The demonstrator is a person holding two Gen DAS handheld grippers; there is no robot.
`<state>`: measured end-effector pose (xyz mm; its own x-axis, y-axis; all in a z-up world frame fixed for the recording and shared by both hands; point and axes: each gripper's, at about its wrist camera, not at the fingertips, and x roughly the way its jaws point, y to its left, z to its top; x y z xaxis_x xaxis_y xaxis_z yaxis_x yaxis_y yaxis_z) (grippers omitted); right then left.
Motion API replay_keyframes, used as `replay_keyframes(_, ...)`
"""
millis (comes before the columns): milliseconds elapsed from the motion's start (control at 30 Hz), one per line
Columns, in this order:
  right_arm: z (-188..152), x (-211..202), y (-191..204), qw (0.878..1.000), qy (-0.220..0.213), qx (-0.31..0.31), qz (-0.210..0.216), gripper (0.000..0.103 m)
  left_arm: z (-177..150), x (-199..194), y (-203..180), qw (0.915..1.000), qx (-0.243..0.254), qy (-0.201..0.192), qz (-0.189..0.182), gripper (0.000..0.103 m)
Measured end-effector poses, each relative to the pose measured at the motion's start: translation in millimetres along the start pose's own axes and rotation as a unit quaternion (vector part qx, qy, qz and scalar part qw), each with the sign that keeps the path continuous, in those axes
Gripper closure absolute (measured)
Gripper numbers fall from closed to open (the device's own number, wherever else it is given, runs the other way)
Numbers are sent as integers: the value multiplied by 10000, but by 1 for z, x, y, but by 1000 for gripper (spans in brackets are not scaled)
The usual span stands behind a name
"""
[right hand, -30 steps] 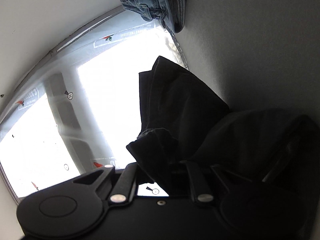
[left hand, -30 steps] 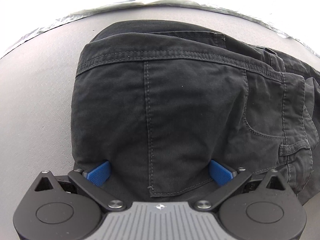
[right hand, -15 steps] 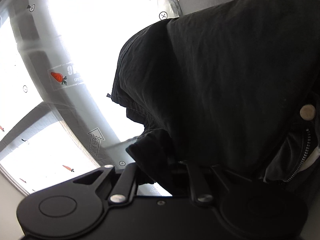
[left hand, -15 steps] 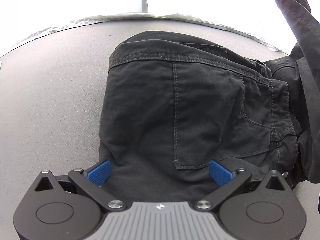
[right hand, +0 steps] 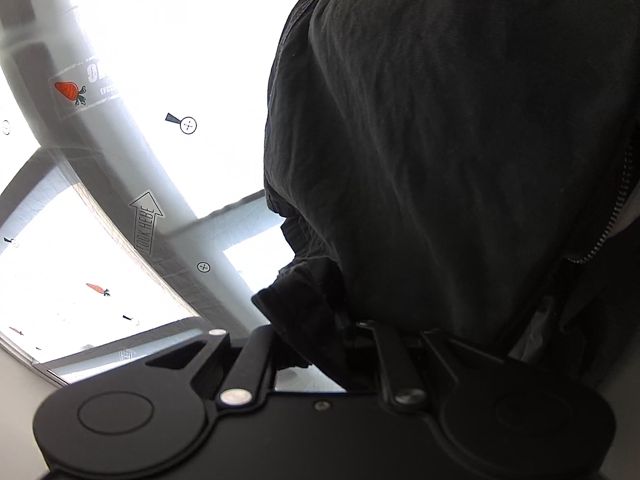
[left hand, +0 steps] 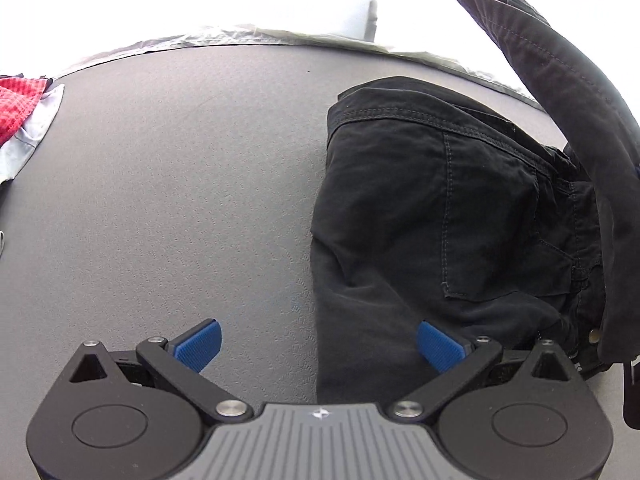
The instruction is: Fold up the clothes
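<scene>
1. In the left wrist view the grey desk (left hand: 168, 184) fills the left and centre of the frame as bare, open surface; its far edge curves across the top, lined with a crinkled pale strip, and beyond it everything is washed-out white.
2. The black trousers (left hand: 440, 216) lie on the right half of that frame, waistband toward the far edge, back pocket facing up. Their left border runs down the middle of the picture to the lower edge.
3. One part of the trousers rises off the desk into the upper right corner, hanging as a lifted strip.
4. The left hand-held gripper (left hand: 318, 344) sits at the bottom centre, spread wide and pinching nothing. One blue pad (left hand: 198, 342) is over bare desk, the other over the trousers' near edge.
5. At the left edge, well apart from the trousers, lies a red checked cloth (left hand: 16, 110) on a pale blue garment (left hand: 28, 140).
6. In the right wrist view the right hand-held gripper (right hand: 344, 332) is pressed together, pinching a bunched fold of the black trousers (right hand: 460, 140), which drape over the right two thirds of the frame. A zip shows at the right edge.
7. The left of that frame shows bright windows (right hand: 160, 20) with carrot stickers.
8. Counted: two hand-held grippers, one pair of trousers, two other garments, two blue pads.
</scene>
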<state>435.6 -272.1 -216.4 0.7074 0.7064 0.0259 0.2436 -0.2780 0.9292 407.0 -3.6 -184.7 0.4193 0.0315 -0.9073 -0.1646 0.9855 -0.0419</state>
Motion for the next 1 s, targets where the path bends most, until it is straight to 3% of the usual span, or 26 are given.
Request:
replay_keyframes(133,-5,7,-19,9983,122,37,-577,92,-2,2,12,9996,-237,82,-144,0)
replay_keyframes(233,-7,11,-33,9948,142,-132,-1000,92,0,0,13,9998,-189,19,11,0)
replay_keyframes(767,-21,7,-11,9946,-22,-212,-1017,89,-6,-2,13,9996,-251,9,140,0)
replay_keyframes(833,-23,5,-8,9942,-51,-309,-1032,77,-7,-3,13,9996,-246,-7,149,0)
replay_keyframes(1000,-30,2,5,9936,-27,-578,-968,61,-10,-4,10,9995,-257,-44,187,0)
